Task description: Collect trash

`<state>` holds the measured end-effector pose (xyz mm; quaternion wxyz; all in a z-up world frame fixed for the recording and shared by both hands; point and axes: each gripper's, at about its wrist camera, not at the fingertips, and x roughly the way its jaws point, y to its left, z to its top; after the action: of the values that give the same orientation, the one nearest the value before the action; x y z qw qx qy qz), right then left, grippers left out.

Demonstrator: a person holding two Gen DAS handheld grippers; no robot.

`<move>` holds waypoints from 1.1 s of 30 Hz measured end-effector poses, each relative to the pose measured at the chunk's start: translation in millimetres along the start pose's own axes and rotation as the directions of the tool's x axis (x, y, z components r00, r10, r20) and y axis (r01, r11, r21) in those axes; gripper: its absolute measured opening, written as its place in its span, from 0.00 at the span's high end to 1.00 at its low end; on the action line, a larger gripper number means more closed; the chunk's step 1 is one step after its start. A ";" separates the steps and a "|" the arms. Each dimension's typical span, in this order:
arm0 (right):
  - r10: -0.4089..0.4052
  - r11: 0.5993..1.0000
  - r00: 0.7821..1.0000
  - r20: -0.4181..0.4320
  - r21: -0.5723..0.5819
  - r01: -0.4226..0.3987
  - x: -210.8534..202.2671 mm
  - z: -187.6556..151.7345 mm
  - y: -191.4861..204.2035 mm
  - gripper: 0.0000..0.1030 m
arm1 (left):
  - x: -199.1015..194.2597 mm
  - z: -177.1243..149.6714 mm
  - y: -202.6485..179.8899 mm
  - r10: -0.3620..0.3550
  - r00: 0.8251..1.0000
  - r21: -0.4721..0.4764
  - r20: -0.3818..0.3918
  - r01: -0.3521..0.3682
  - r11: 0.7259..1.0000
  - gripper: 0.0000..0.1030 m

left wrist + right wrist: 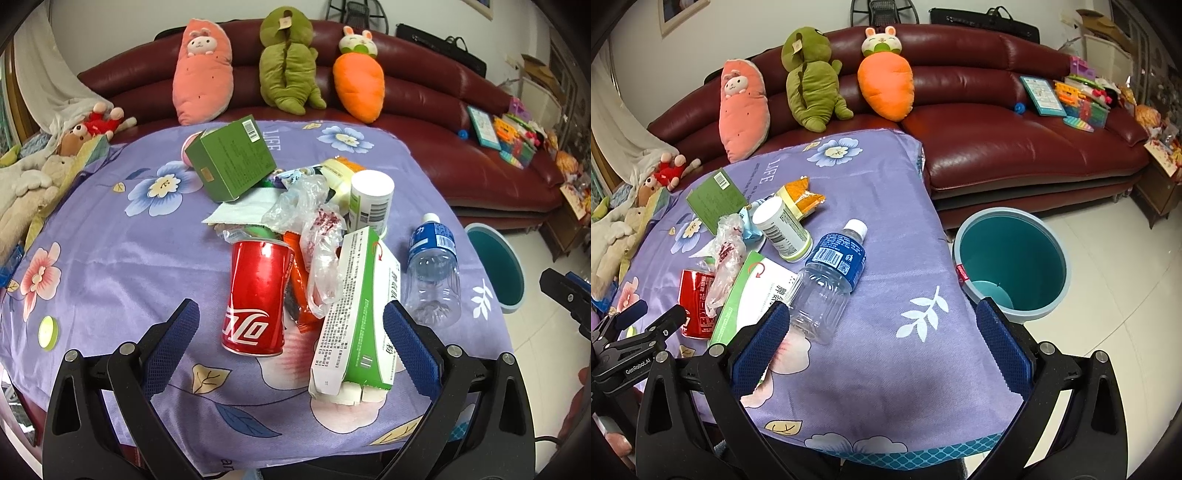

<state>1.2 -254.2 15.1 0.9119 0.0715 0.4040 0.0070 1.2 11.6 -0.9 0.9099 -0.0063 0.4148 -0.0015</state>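
Observation:
A heap of trash lies on the purple flowered tablecloth [110,266]: a red cola can [256,295] on its side, a green-and-white carton [354,321], a clear plastic bottle [434,273] with a blue label, crumpled clear plastic [321,258], a white cylindrical tub [371,201] and a green box [231,158]. My left gripper [291,332] is open just short of the can and carton, which lie between its fingers. My right gripper [882,332] is open over bare cloth, with the bottle [827,280] just beyond its left finger. A teal bin [1012,262] stands on the floor to the right of the table.
A dark red sofa [1015,147] runs behind the table with a pink, a green and a carrot plush on it, and toys at its right end. Soft toys and cloth pile up at the left. A small green disc [48,332] lies near the table's left edge.

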 end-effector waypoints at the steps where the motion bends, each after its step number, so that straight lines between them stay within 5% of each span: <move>1: -0.001 1.000 1.000 0.001 -0.001 0.001 -1.2 0.2 -0.1 0.06 | -0.5 0.0 0.2 -0.001 1.000 0.000 0.000 0.001 1.000 0.03; 24: 0.005 1.000 1.000 -0.003 -0.001 -0.005 -3.4 5.3 1.8 0.06 | -2.2 1.0 -5.1 -0.007 1.000 0.006 -0.017 0.007 1.000 0.03; 33: 0.011 1.000 1.000 -0.010 0.026 -0.011 -0.8 6.2 -10.0 0.06 | 7.0 5.9 1.3 -0.069 0.995 0.041 -0.066 0.071 0.997 0.03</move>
<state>4.7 -265.0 18.4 0.9089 0.0858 0.4081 0.0071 10.3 12.9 -2.4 0.8953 -0.0010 0.4434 -0.0426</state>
